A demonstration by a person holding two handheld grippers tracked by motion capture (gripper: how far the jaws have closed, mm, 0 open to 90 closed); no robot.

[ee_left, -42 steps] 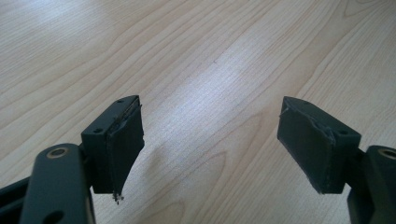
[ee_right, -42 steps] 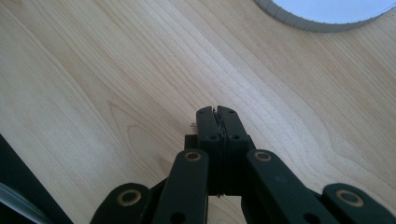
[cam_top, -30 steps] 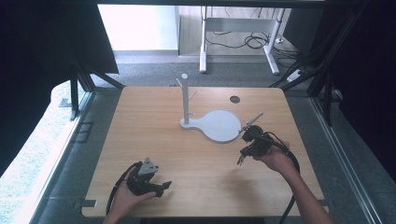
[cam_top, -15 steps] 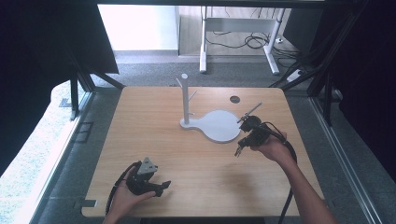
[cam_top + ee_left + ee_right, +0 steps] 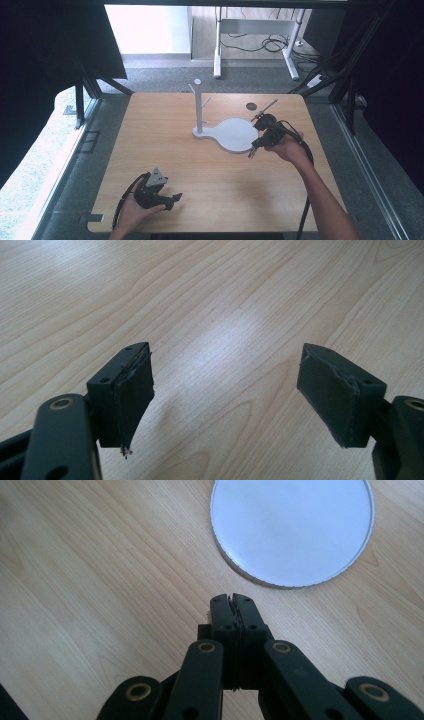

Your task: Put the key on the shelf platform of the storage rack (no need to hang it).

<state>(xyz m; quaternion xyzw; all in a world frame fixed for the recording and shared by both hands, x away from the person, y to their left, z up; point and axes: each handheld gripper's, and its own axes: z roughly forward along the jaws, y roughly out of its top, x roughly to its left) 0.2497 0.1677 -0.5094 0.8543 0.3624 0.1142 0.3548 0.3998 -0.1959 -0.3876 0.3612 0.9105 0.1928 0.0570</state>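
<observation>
Jaws of the left gripper (image 5: 225, 390) stand wide apart with nothing between them, bare wood grain of the bench (image 5: 210, 300) showing through the gap and beyond their tips; in the high view this left gripper (image 5: 172, 200) lies low over the near edge of the bench (image 5: 165, 130), held in the person's left hand (image 5: 131, 215), its grey three-cornered plate on top. Farther out, the right gripper (image 5: 233, 600) has its jaws pressed together, closed on nothing, tips just above the wood. Just ahead of those closed tips, and a little to their right, sits the round white disc base (image 5: 292, 527) of a stand, flat on the bench, near the jaws but not touching them. In the high view the right gripper (image 5: 251, 152) sits at the disc's near right edge, held by the right hand (image 5: 287, 149). Beyond the disc, the stand's white post (image 5: 198, 107) rises upright with short pegs near its top.
</observation>
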